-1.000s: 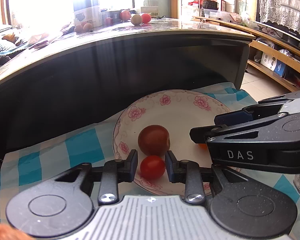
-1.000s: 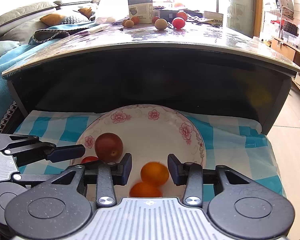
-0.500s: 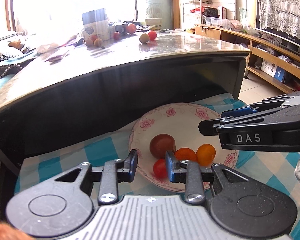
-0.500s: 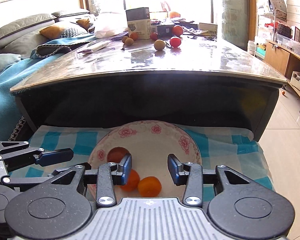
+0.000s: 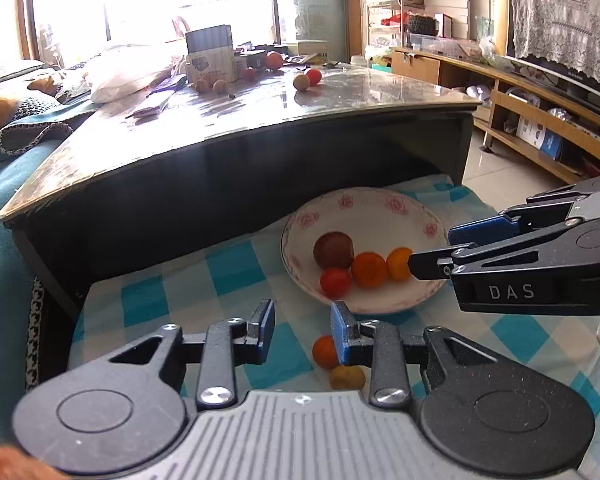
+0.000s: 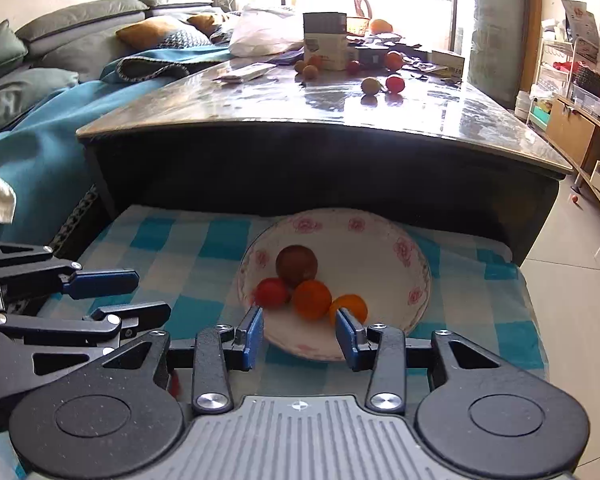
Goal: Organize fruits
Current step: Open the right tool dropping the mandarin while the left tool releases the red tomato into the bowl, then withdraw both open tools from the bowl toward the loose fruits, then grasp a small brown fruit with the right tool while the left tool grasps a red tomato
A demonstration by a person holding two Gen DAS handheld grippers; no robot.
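While our left gripper (image 5: 302,334) hangs with jaws released over the checked cloth (image 5: 228,280), two small fruits (image 5: 325,352) lie loose beneath it. From the right wrist, our right gripper (image 6: 300,336), jaws released, faces the floral plate (image 6: 380,248) holding four fruits (image 6: 311,299).

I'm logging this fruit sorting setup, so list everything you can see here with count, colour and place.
plate: one, white with pink flowers, on the checked cloth
dark fruit: one, brownish red, on the plate
red fruit: one, on the plate, left of the others
orange fruits: two, on the plate, near rim
loose fruits: two, one orange, one yellowish, on the cloth off the plate
checked cloth: one, blue and white, under the plate
table: one, glossy top, behind the cloth, with small fruits and a box
left gripper: open, empty
right gripper: open, empty
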